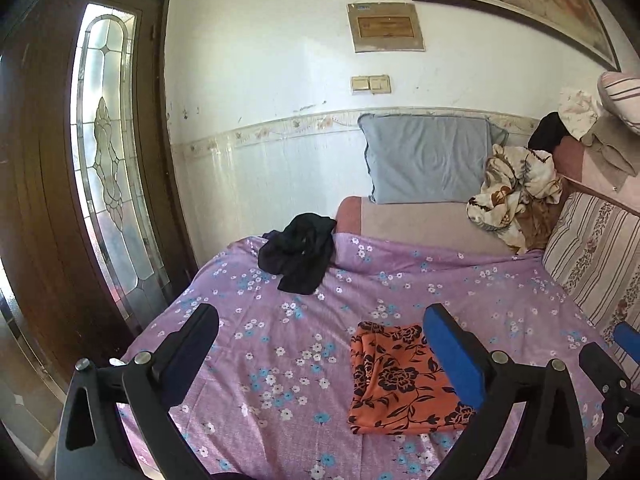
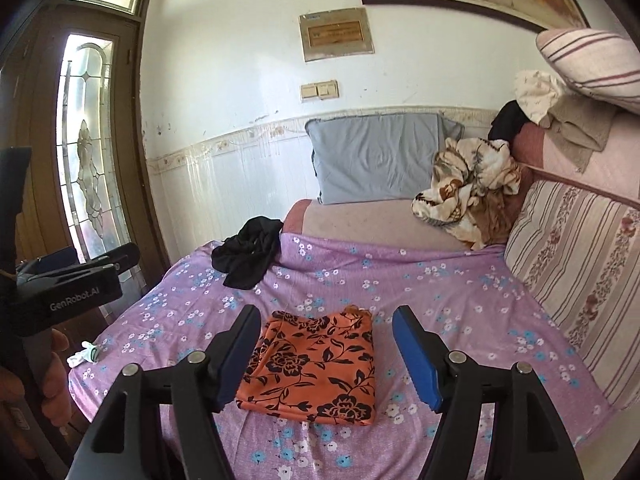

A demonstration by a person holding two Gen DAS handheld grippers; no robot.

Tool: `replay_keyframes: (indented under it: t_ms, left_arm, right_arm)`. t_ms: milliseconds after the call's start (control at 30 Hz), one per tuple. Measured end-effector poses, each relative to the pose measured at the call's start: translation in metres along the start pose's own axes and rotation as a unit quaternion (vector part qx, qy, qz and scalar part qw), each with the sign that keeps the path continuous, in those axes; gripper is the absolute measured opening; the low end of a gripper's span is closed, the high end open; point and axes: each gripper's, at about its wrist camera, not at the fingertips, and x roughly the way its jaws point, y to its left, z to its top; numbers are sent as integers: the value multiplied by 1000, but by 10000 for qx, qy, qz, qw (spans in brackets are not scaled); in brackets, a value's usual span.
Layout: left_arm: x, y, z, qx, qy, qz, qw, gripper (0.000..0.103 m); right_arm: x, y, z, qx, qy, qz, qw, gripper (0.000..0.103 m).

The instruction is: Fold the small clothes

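A folded orange cloth with black flowers [image 1: 396, 380] [image 2: 316, 368] lies flat on the purple flowered bedsheet [image 1: 280, 360] [image 2: 440, 300]. My left gripper [image 1: 322, 314] hovers above the sheet, open, with nothing between its fingers; the cloth sits below its right finger [image 1: 452, 356]. My right gripper [image 2: 326, 314] is open too, raised over the cloth and apart from it. A crumpled black garment [image 1: 298, 256] [image 2: 248, 256] lies farther back on the sheet. A small white sock [image 2: 82, 354] rests near the bed's left edge.
A grey pillow [image 2: 376, 156] leans on the wall behind. A crumpled cream and brown blanket [image 2: 468, 188] and a striped cushion [image 2: 576, 264] lie at the right. A wooden door with leaded glass [image 1: 108, 168] stands left of the bed. A hand [image 2: 52, 360] holds the left gripper's handle.
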Motion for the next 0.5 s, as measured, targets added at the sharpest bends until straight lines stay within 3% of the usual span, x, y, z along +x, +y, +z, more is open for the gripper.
replay_keyframes:
  t_ms: [500]
  left_arm:
    - [-24,3,4,59,-124,8,9999,102]
  right_arm:
    - [0,8,-4,3,105,-26,9999,72]
